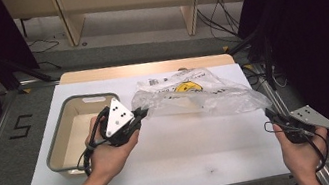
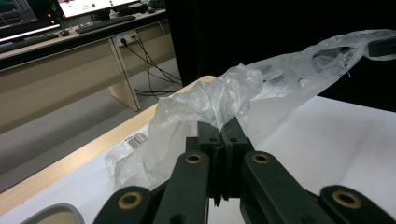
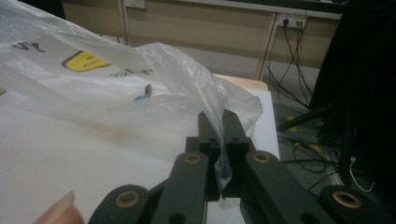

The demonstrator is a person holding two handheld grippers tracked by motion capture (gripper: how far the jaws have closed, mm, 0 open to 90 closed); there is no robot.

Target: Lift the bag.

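Bag lies across the table's far half, long axis left to right, strung between both hands. Left gripper pinches its left end beside the tub; right gripper pinches its right corner. Both pairs of jaws pressed together on film.

Clear plastic bag with yellow logo, black jaws, grey-rimmed beige tub, white tabletop.

Left gripper, right gripper clamped.
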